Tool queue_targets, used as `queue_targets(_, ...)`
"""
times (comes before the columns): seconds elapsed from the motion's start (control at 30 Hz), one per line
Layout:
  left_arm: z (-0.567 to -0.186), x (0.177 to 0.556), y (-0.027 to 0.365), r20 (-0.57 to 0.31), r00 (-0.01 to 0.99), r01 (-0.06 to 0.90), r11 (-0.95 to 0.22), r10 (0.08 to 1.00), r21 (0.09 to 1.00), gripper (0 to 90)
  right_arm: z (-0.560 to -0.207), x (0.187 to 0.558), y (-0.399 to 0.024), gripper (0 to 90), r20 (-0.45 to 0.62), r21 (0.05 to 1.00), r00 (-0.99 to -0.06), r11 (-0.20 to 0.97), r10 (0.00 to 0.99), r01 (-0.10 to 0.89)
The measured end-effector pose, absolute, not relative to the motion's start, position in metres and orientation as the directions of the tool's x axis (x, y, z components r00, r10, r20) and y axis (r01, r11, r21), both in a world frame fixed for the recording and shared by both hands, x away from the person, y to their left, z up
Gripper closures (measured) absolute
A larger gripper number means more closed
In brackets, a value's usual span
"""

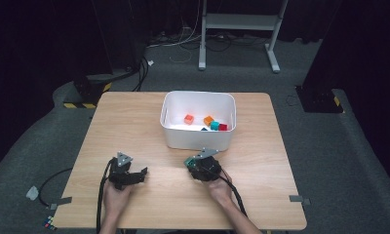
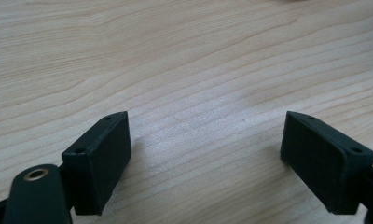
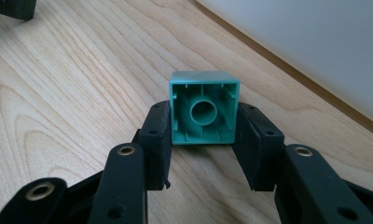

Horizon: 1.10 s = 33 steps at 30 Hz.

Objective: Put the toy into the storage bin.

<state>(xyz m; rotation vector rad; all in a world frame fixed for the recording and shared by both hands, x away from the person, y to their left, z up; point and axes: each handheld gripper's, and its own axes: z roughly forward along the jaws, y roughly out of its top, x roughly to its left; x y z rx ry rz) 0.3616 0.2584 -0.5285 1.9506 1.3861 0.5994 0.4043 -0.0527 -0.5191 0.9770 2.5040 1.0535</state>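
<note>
A green hollow block [image 3: 204, 108] sits between the two black jaws of the right gripper [image 3: 204, 140], its open underside with the round socket turned toward that gripper's camera. Both pads lie flush against the block's side walls, so the jaws grasp it, low over the wooden table [image 1: 134, 122]. In the high view the same green block [image 1: 188, 161] shows at the tip of the right gripper [image 1: 193, 165], just in front of the near wall of the white bin [image 1: 198, 139], close to it though apart from it as far as I can judge from that angle. The person's right hand [image 1: 220, 187] holds the tool from behind, with its cable trailing back toward the table's near edge. Inside the white bin lie more small blocks: an orange-red one [image 1: 188, 119], an orange one [image 1: 208, 120], a teal one [image 1: 215, 125] and a red one [image 1: 223, 127], clustered toward the bin's right half. Well to the left of the bin's near corner, the left gripper [image 1: 134, 174] rests in the left hand [image 1: 116, 195]; its own view shows the left gripper [image 2: 205, 154] with jaws spread wide, released, bare wood grain between them.
</note>
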Motion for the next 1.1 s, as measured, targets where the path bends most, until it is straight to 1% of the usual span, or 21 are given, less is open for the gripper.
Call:
queue_targets(0.77, -0.528, 0.362, 0.258, -0.009, 0.333, 0.639, -0.219, 0.943, 0.737, 16.3, -0.509, 0.406, -0.068, 58.7, 0.099, 0.711, -0.747, 0.478, 0.658, 0.515)
queue_targets(1.1, -0.528, 0.362, 0.258, -0.009, 0.333, 0.639, -0.219, 0.943, 0.737, 16.3, -0.503, 0.404, -0.077, 58.7, 0.101, 0.719, -0.75, 0.473, 0.654, 0.509)
